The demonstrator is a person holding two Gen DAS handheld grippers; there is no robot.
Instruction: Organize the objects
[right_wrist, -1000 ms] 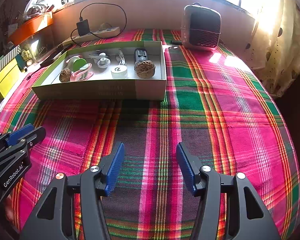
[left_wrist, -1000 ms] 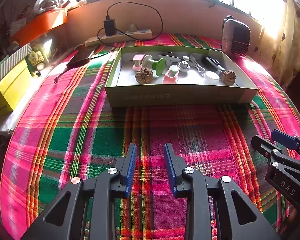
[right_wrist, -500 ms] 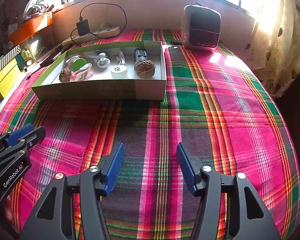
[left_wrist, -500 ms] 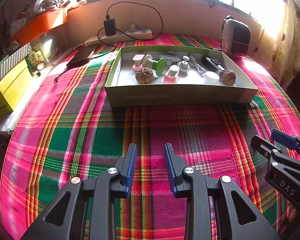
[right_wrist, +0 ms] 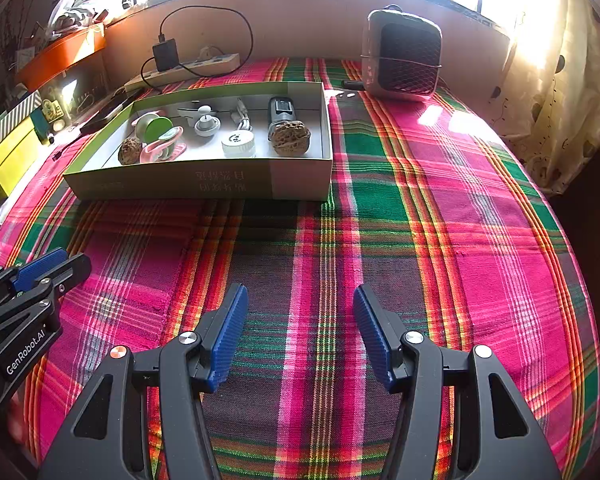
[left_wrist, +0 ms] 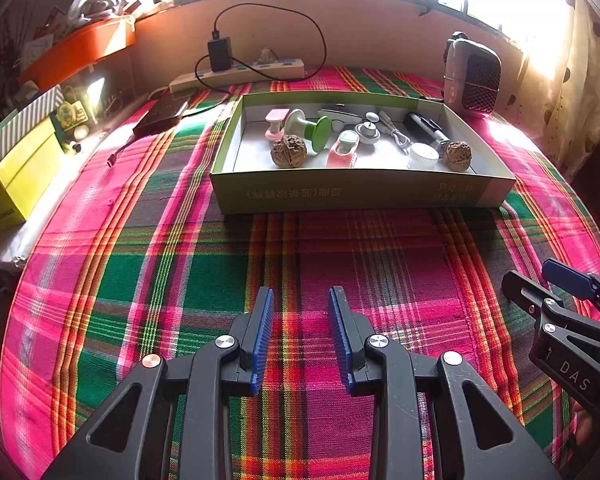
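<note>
Both the left gripper (left_wrist: 300,300) and right gripper (right_wrist: 300,300) are hovering empty, jaws apart, well short of the green box (left_wrist: 360,196), which is already holding the small objects (left_wrist: 342,148), suggesting organizing is finishing.

A shallow green cardboard box (left_wrist: 360,196) sits open on the plaid cloth, holding every item — two brown walnuts (left_wrist: 288,153) (left_wrist: 457,155), a pink-and-mint clip (left_wrist: 343,150), a green-and-white spool (left_wrist: 310,128) lying on its side, a white round cap (left_wrist: 423,155), a coiled white cable (left_wrist: 396,133) and a black cylindrical device (left_wrist: 424,128).
</note>
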